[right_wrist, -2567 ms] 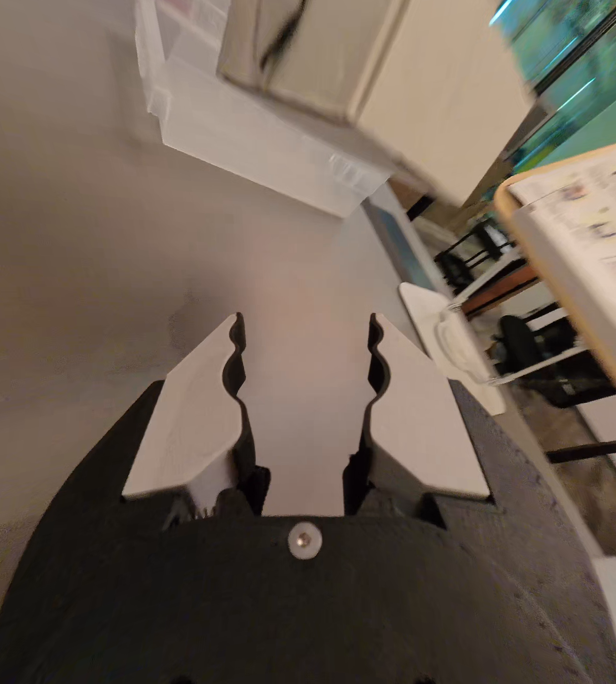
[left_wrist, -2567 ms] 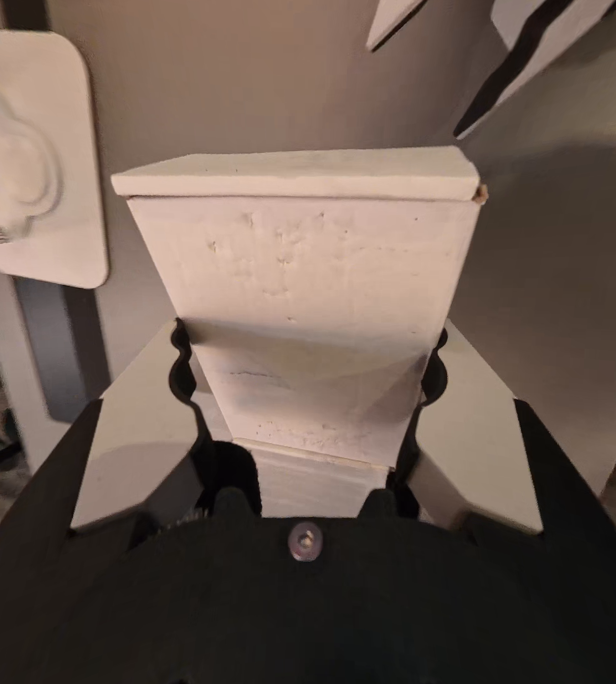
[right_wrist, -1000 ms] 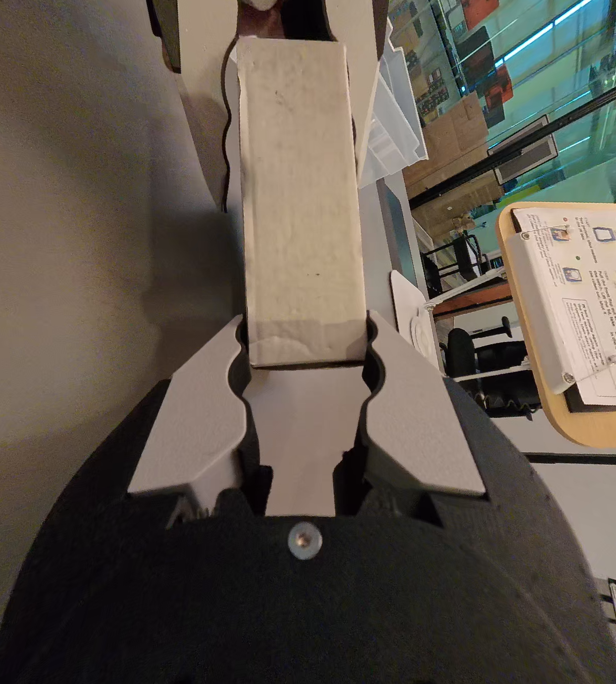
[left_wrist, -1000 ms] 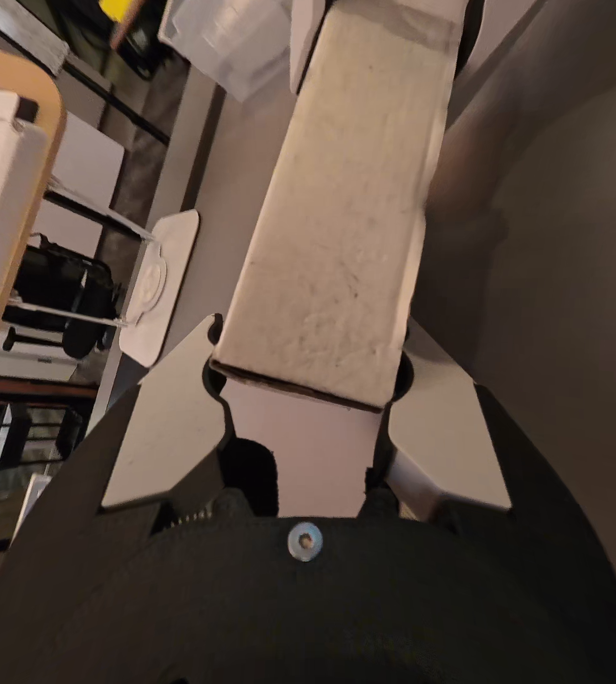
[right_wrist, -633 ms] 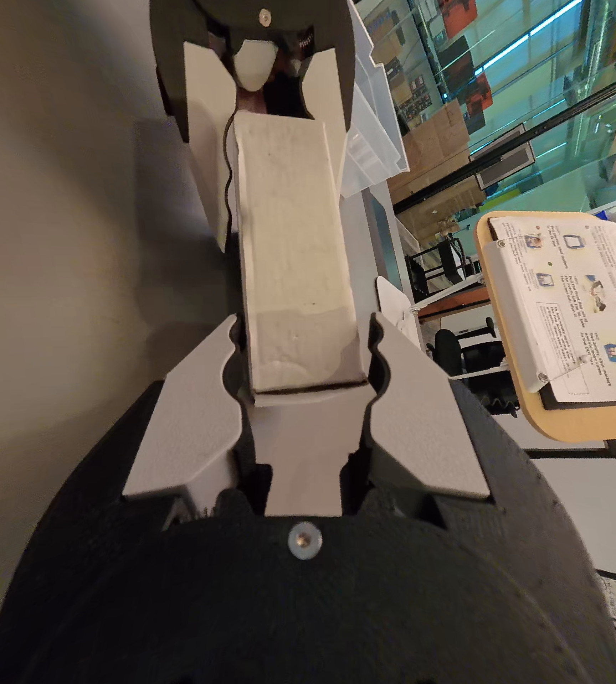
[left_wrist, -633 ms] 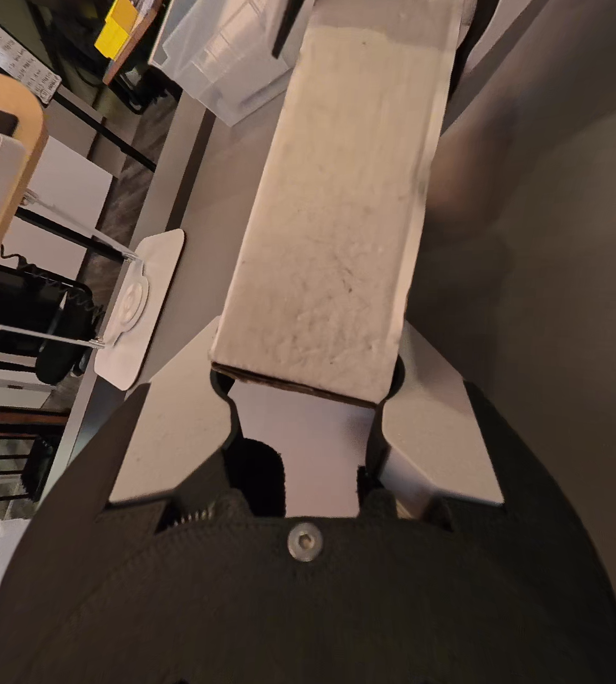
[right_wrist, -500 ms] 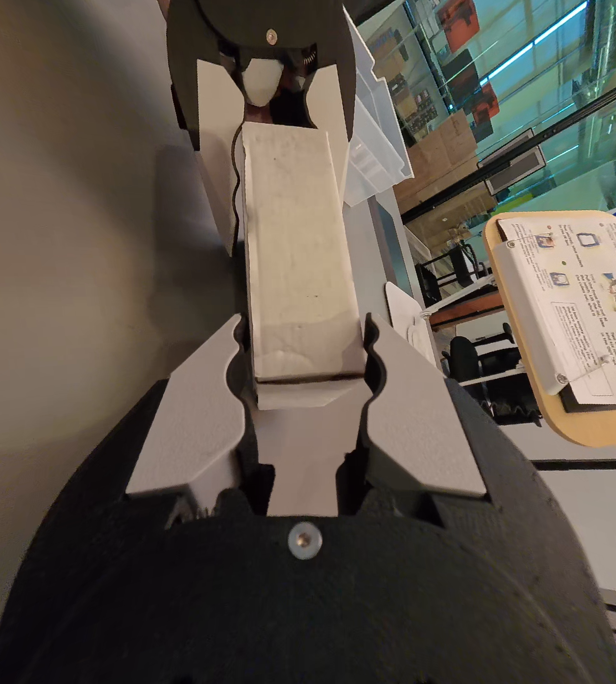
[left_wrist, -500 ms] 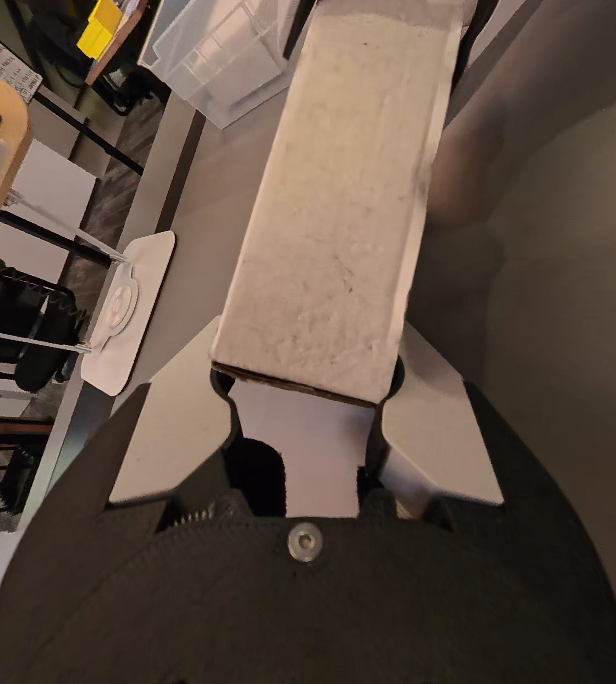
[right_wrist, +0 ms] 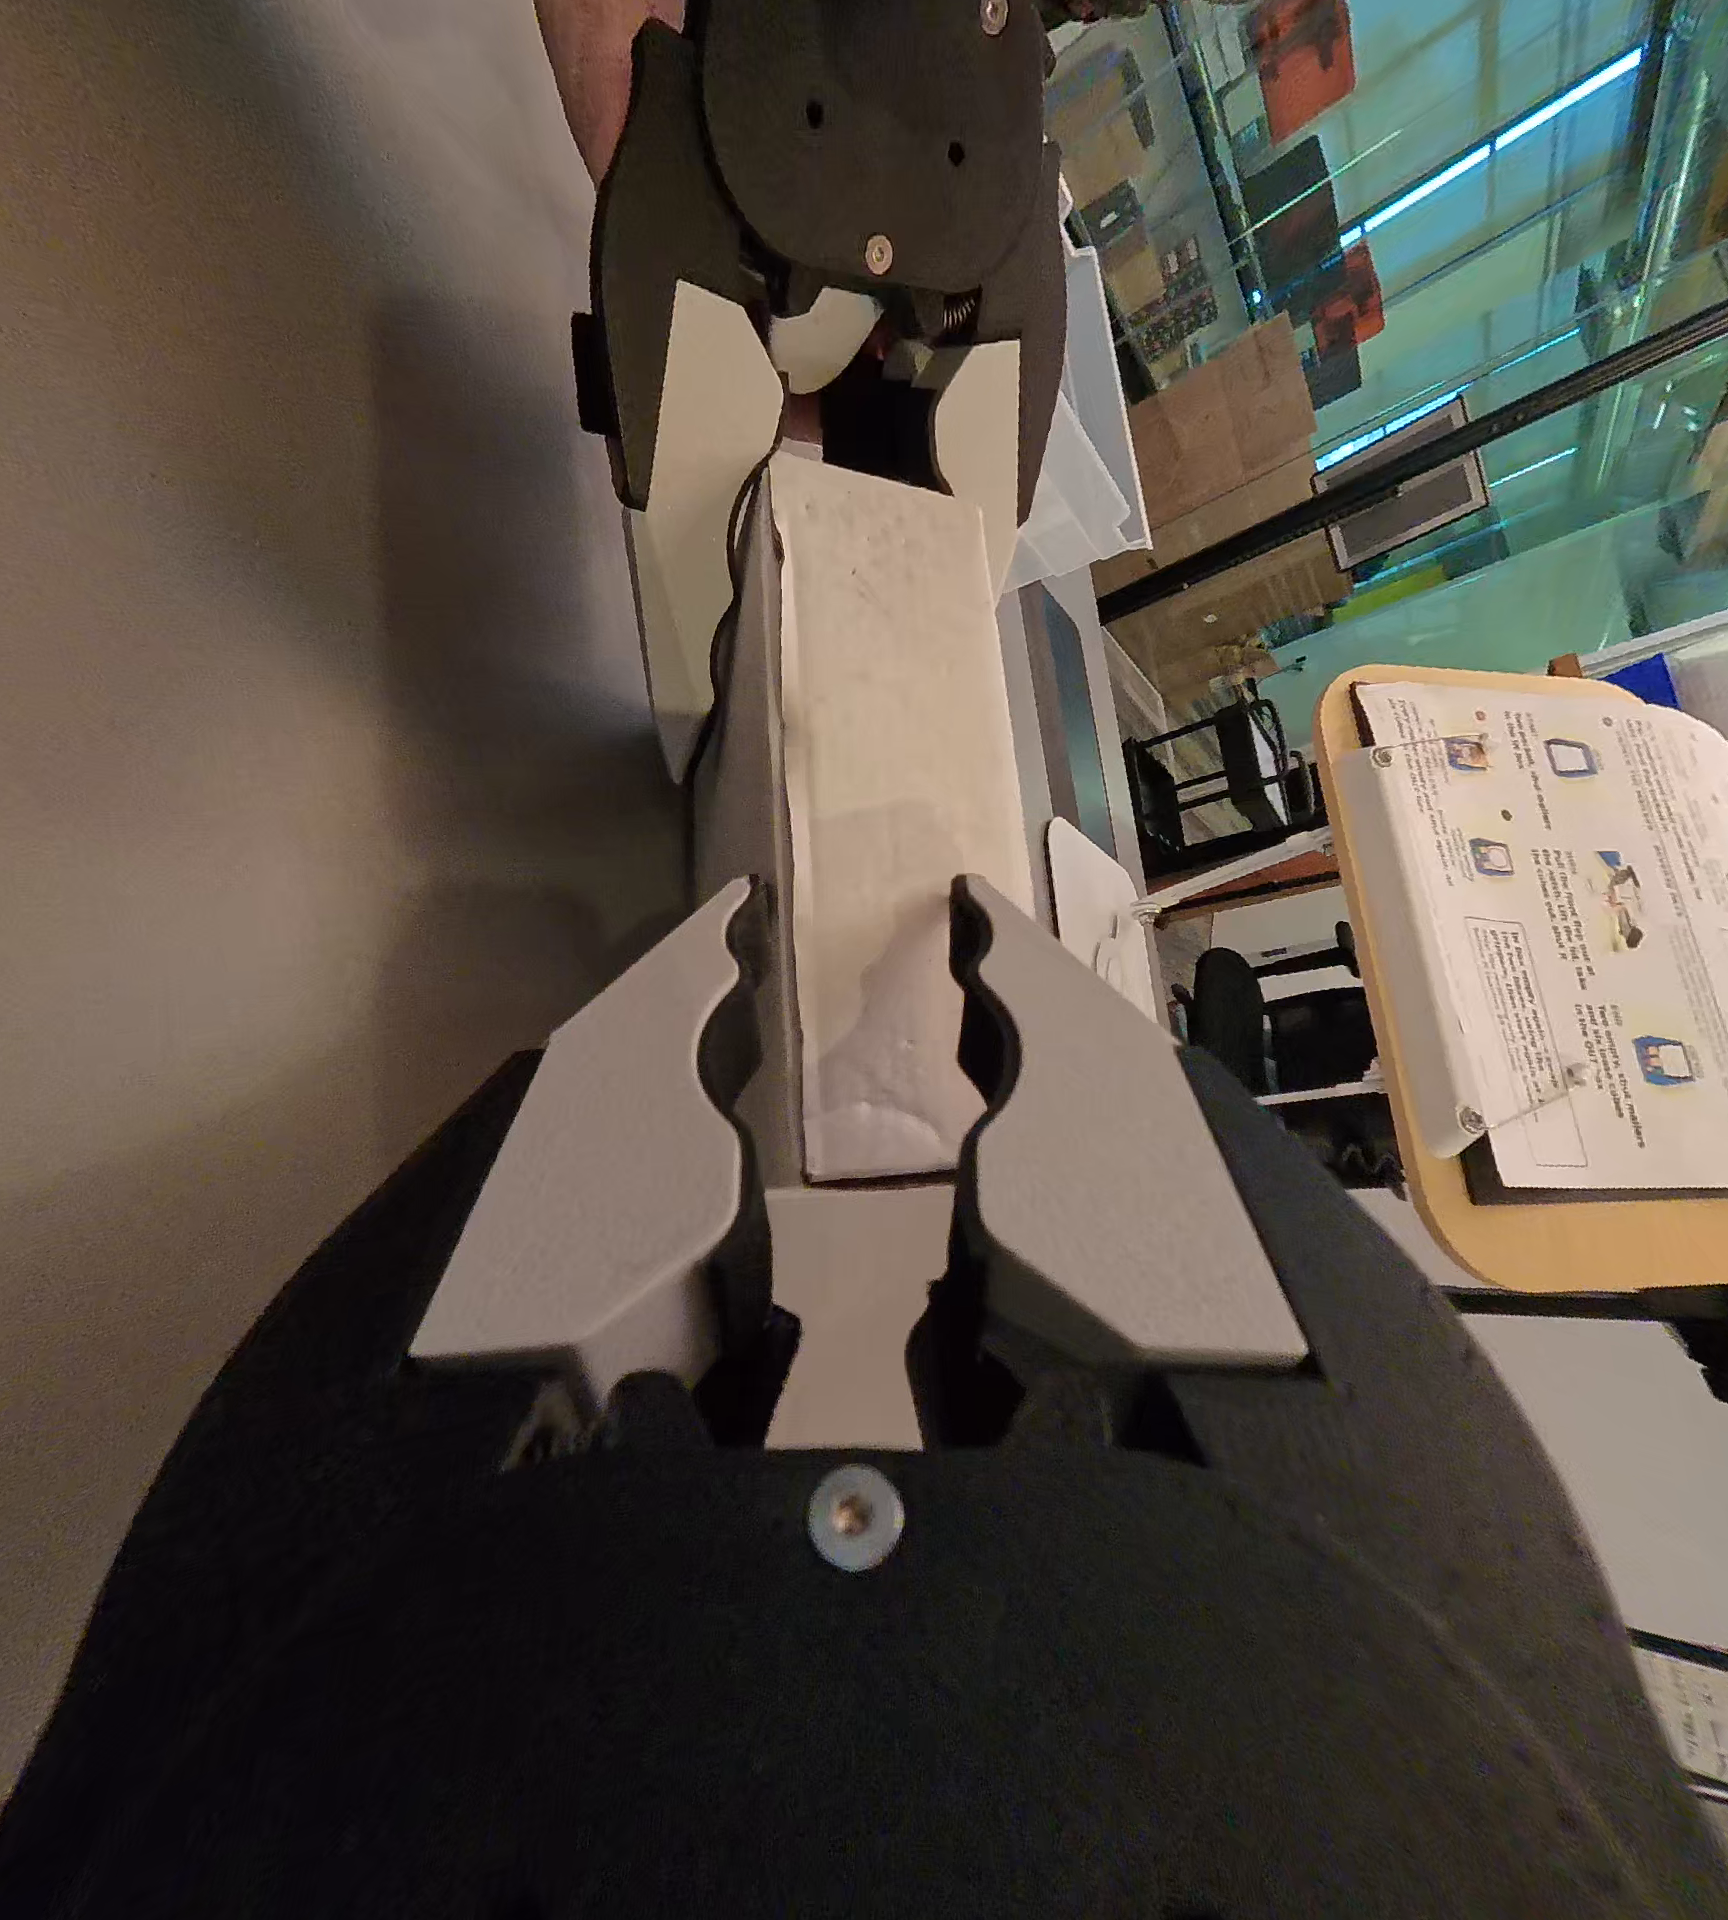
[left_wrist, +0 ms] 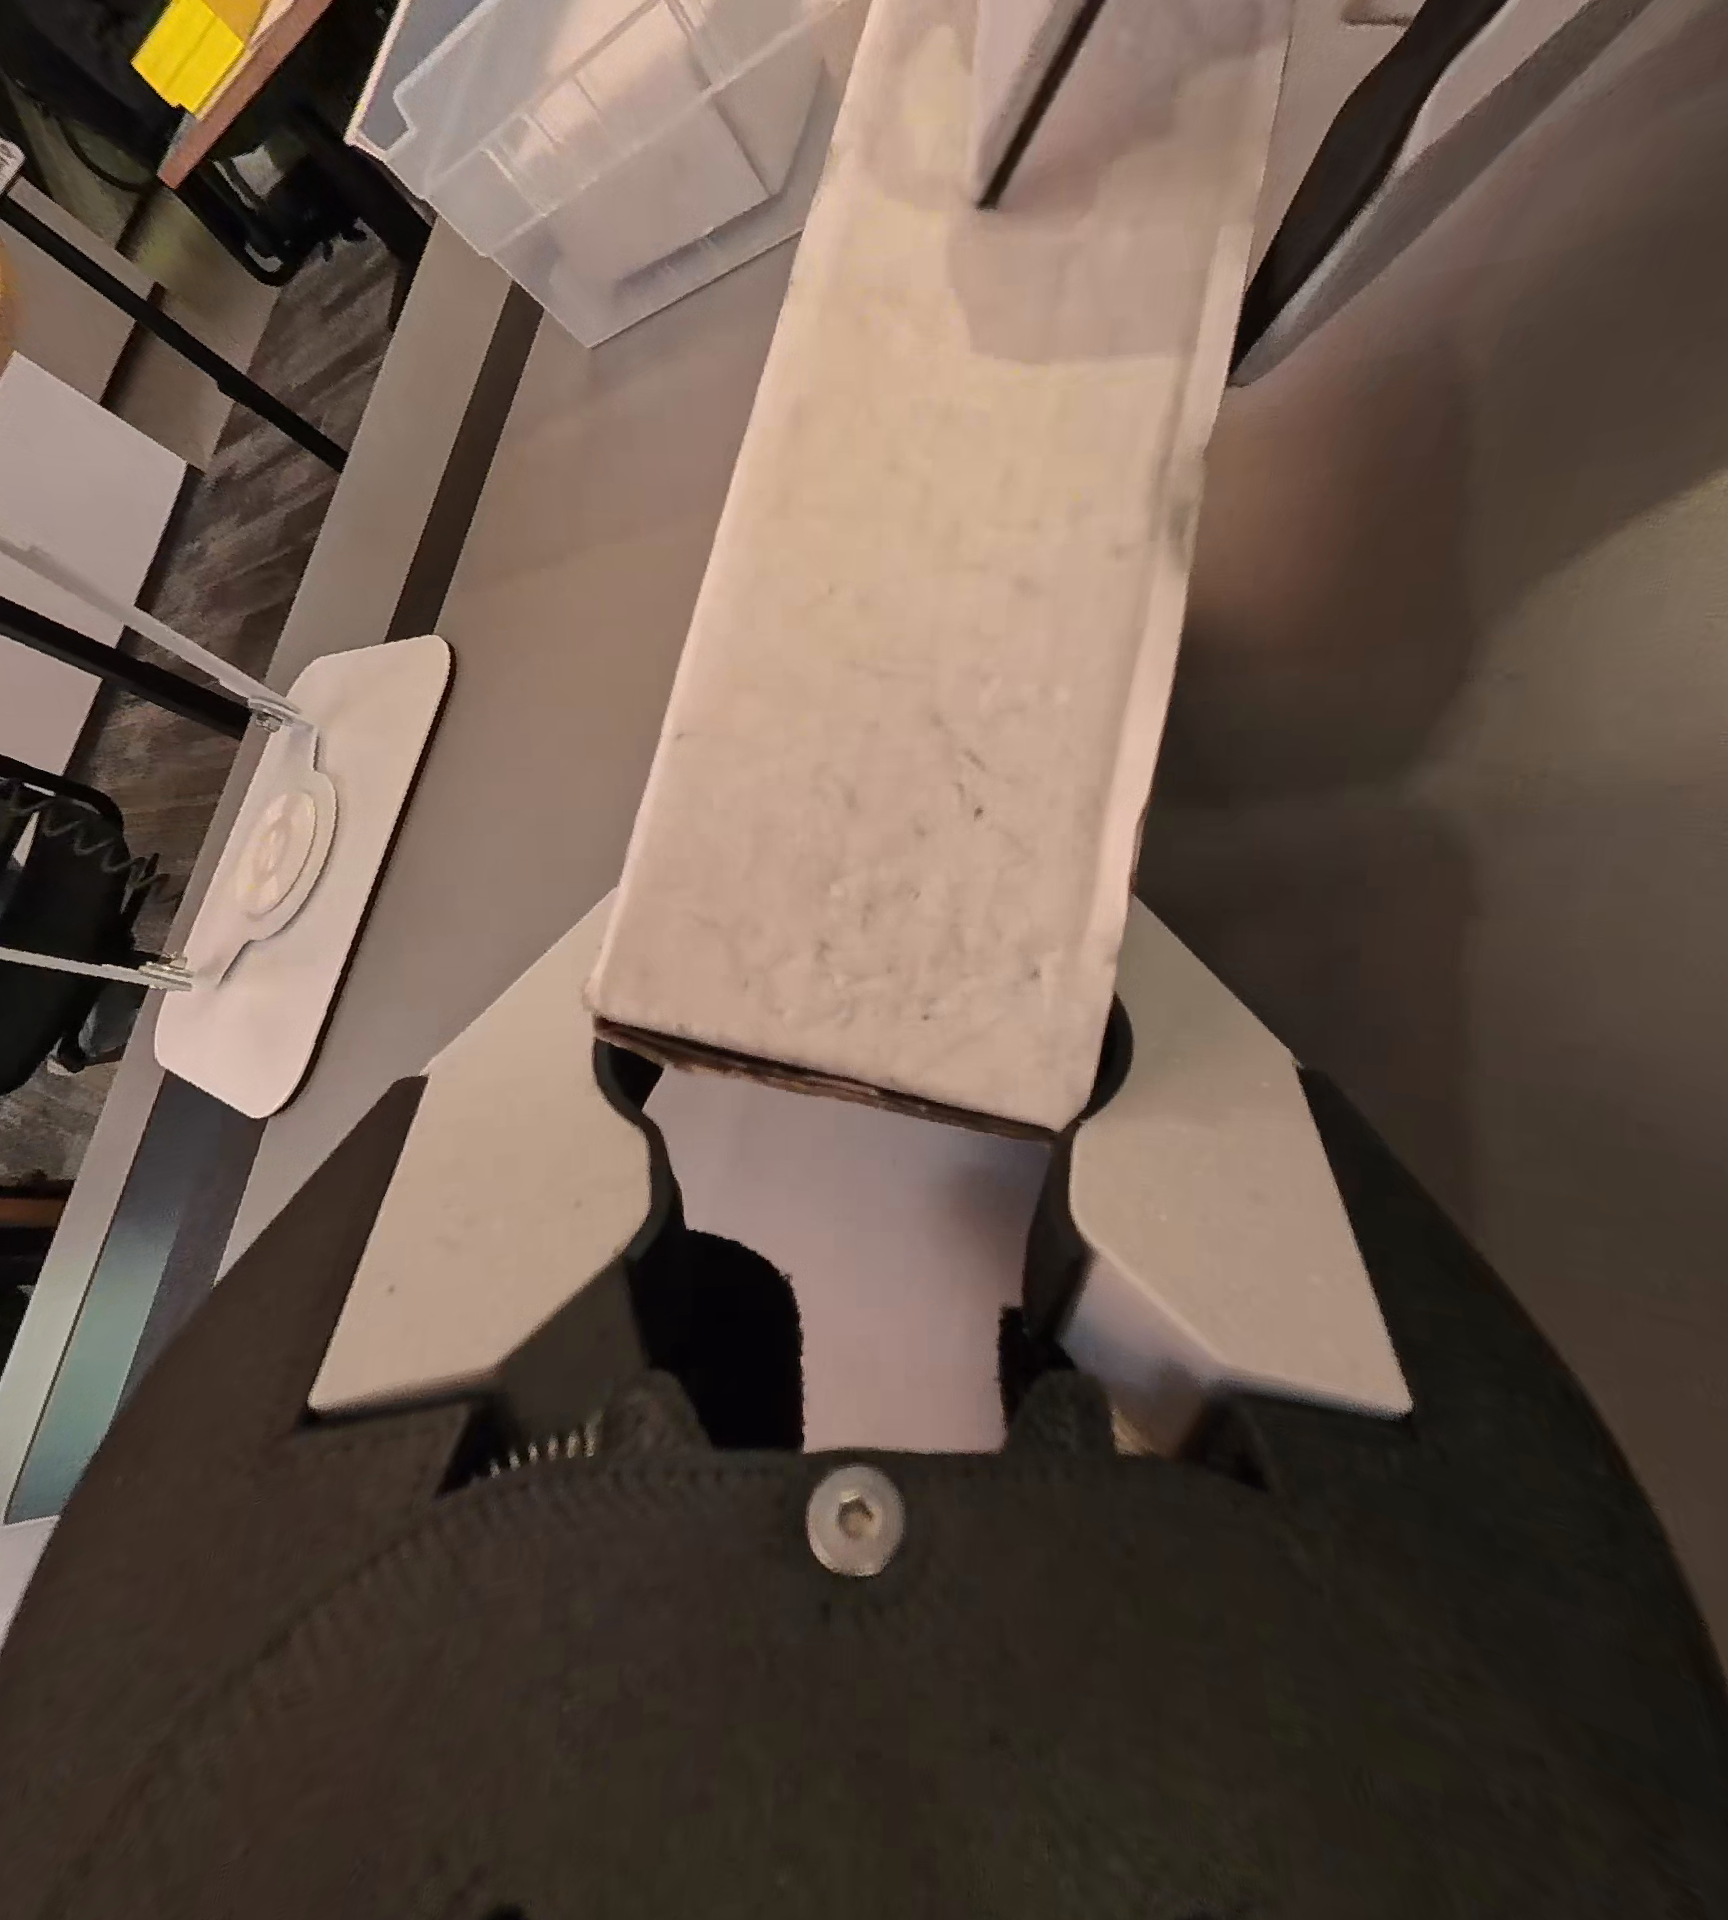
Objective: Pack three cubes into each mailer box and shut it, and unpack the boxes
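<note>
I am working over a plain grey table (left_wrist: 1566,831) that is running away from both cameras; beyond its edge an office interior is showing, with glass partitions, dark chair frames and stacked cartons, all tilted by the roll of the wrists. The white mailer box (left_wrist: 901,665) is being held lid-shut in the air between the two tools, one at each end. My left gripper (left_wrist: 855,1039) is clamping the near short end in the left wrist view, both fingers pressing against the box sides. My right gripper (right_wrist: 855,997) is closing on the opposite end, the cardboard visibly denting where the right finger is biting in. In the right wrist view the left tool is appearing head-on at the far end of the box, blocking whatever lies behind it. A clear plastic bin (left_wrist: 590,156) is sitting on the table past the box, just beside its far end. A white stand base (left_wrist: 304,883) with a transparent holder is sitting near the table edge. A wooden board carrying a printed instruction sheet (right_wrist: 1587,935) is standing off the table at right. No cubes are showing; box contents cannot be told.
</note>
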